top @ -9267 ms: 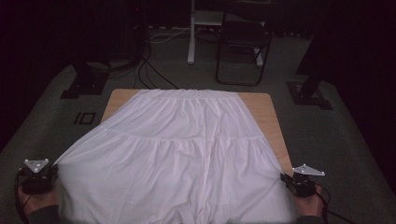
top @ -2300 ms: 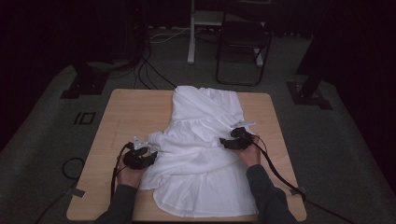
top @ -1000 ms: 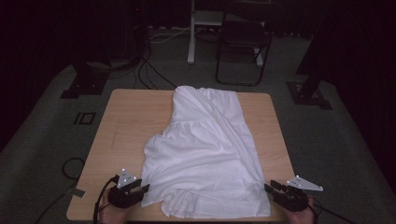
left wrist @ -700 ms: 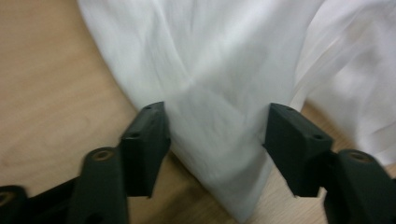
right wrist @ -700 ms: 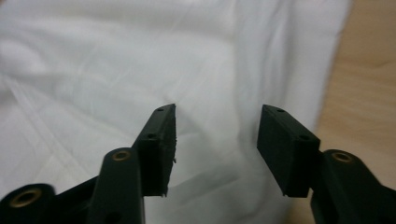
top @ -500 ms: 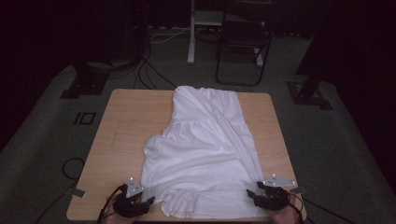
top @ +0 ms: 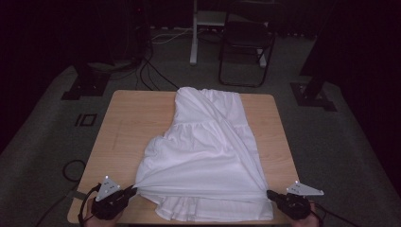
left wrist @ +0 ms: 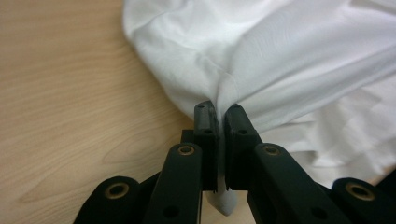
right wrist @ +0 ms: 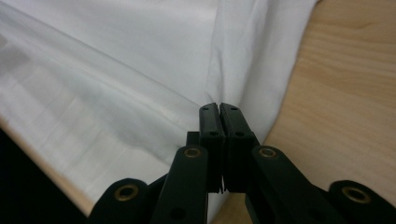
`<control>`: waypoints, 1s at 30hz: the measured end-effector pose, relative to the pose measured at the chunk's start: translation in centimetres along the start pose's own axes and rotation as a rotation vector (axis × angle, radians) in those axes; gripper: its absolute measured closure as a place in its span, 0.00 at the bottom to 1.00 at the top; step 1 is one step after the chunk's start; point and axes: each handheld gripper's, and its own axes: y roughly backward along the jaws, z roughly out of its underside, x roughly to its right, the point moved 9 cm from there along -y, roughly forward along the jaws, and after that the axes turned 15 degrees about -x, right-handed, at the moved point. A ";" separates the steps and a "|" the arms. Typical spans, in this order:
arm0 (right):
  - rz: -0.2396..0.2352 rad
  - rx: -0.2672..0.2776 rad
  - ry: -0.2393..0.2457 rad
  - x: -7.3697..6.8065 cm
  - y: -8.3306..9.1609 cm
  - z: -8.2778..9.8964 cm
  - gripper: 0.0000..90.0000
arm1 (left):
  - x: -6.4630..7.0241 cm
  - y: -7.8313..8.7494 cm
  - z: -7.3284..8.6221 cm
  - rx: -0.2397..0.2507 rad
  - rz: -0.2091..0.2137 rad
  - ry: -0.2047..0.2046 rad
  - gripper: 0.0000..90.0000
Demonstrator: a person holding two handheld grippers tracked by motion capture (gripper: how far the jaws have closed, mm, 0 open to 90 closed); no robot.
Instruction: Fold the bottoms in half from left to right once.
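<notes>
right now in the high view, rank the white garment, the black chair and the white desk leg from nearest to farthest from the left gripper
From the left gripper:
1. White garment: pinched in its jaws at the table's near edge.
2. White desk leg: beyond the far edge, centre.
3. Black chair: just right of it, slightly farther.

No readable text, labels or numbers anywhere; room is dark, so faint marks may be lost.

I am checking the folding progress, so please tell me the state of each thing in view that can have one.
White garment: partly folded, its near edge pinched at both corners and stretched between them.
Left gripper: fingers just closed, shut on the cloth.
Right gripper: fingers just closed, shut on the cloth.
Wooden table: left part bare.
Chair: standing beyond the table, unoccupied.
</notes>
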 end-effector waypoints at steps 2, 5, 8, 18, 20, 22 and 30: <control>0.017 -0.035 0.023 -0.2 -0.3 0.5 0.98 | 0.3 -0.2 0.3 -0.015 0.005 -0.018 0.90; 0.019 -0.054 0.020 0.0 -0.8 1.0 0.87 | -0.1 -0.6 0.0 -0.004 -0.023 -0.007 0.69; 0.042 -0.011 0.002 0.5 -0.6 0.2 0.64 | -0.8 -0.8 -0.8 0.020 -0.017 0.013 0.57; 0.071 0.093 0.023 2.0 -2.6 -7.1 0.48 | -5.1 -3.9 -6.1 0.050 -0.053 0.044 0.44; 0.089 0.098 0.032 2.3 -3.6 -8.9 0.45 | -5.9 -5.0 -7.8 0.052 -0.039 0.048 0.42; 0.095 0.099 0.039 2.6 -4.7 -10.9 0.43 | -6.6 -6.1 -9.5 0.054 -0.042 0.050 0.41; 0.158 0.029 0.049 4.2 -10.0 -17.1 0.26 | -7.7 -11.6 -13.3 -0.015 -0.043 0.074 0.23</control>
